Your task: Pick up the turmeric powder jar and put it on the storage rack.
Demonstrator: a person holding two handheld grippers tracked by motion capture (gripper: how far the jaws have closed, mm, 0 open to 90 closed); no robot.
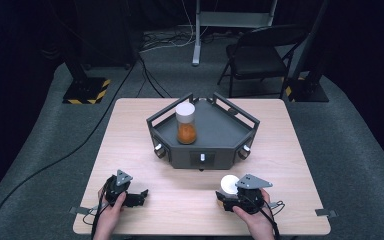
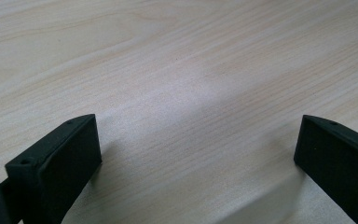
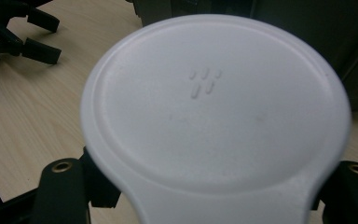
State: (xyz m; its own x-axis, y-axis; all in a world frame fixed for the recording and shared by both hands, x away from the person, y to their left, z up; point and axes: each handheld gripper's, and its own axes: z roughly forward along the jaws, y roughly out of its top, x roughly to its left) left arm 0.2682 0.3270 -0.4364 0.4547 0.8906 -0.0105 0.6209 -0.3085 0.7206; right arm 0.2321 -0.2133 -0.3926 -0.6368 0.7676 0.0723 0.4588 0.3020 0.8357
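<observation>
A light wooden table with a smooth top [image 1: 130,150] stands on a grey carpet floor [image 1: 35,150]. In the middle of the table sits a dark grey metal tray with low rails and small knobs on its front [image 1: 220,132]. The left black gripper [image 1: 139,196] rests on the wood near the front edge, on the left side. Two small flat grey tabs [image 1: 326,213] stick out at the table's front corners.
</observation>
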